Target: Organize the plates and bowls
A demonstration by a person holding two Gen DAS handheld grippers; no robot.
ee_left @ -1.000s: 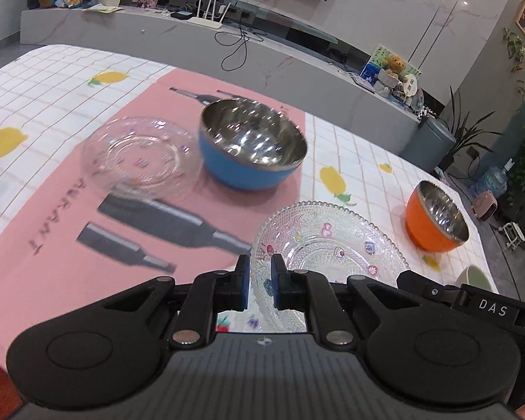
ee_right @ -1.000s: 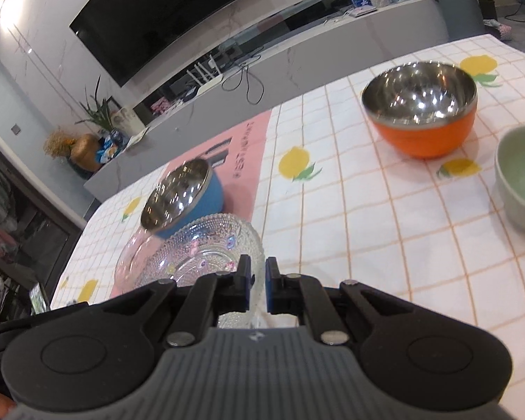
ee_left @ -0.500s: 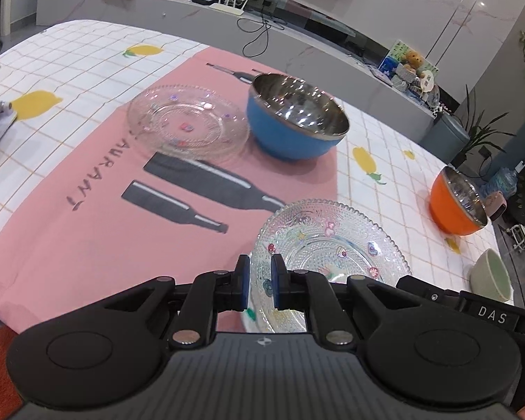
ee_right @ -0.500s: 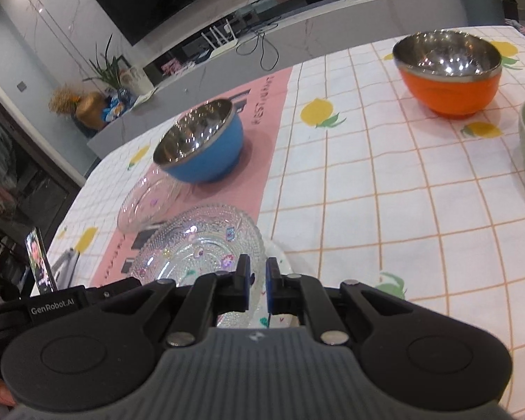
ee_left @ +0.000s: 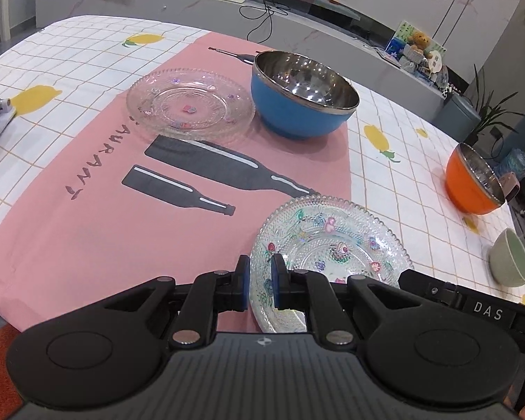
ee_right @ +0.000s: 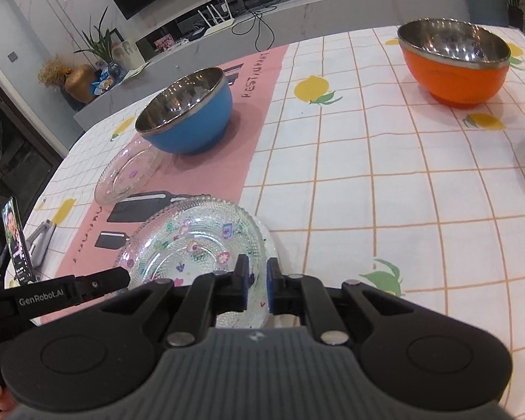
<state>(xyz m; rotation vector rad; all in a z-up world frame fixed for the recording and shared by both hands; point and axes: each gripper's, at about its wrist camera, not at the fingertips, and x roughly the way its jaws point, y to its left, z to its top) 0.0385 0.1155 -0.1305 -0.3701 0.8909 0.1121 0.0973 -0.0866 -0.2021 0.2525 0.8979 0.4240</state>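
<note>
Both jaws clamped on beaded glass plate (ee_left: 332, 241) rim: left gripper (ee_left: 260, 281) at 7 o'clock, right gripper (ee_right: 255, 287) at 5; flat glass plate (ee_left: 190, 103) touching blue bowl (ee_left: 302, 94)

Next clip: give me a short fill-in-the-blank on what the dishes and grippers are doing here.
1. Both hand-held grippers, left and right, grip the rim of the same glass ____.
2. The blue bowl sits on the ____ mat.
3. The plate beside the blue bowl is ____ glass.

Missing: plate; pink; clear
</note>
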